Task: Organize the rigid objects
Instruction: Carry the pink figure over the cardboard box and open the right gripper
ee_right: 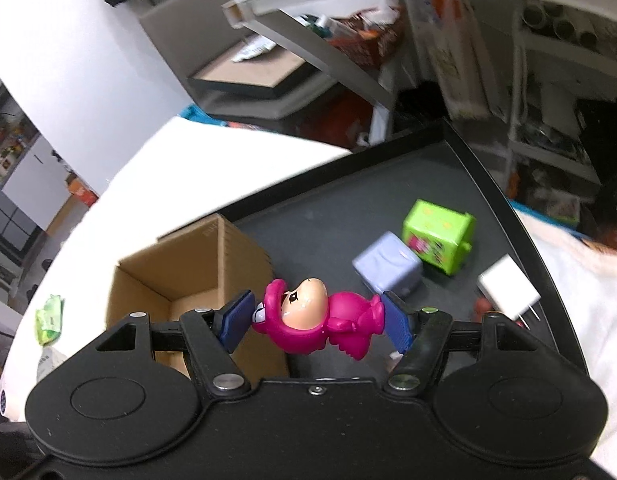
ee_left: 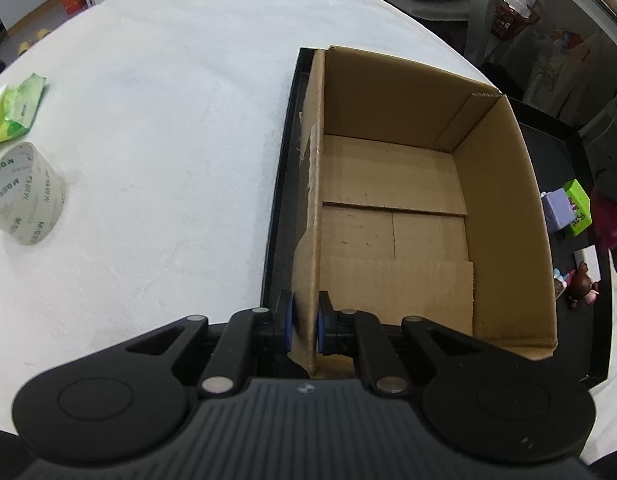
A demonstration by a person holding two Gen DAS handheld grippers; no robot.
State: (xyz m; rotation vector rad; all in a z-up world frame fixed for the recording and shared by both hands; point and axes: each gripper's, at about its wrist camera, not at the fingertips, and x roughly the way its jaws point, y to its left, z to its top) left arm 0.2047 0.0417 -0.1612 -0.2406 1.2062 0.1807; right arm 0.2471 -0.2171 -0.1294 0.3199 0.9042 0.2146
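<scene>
White fleecy tabletop (ee_left: 168,120) is being covered at 3 o'clock by a black tray (ee_right: 348,184); cardboard box (ee_left: 392,200) wall is being pinched by left gripper (ee_left: 304,324), pink figurine (ee_right: 316,316) clamped by right gripper (ee_right: 316,320); cluttered shelves (ee_right: 548,80) behind.

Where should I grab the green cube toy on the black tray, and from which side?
Grip the green cube toy across two opposite flat side walls, coming from above. It stands apart from the lilac box only narrowly, so put the fingers on the faces away from that box; its small protruding tabs look poor for gripping.
</scene>
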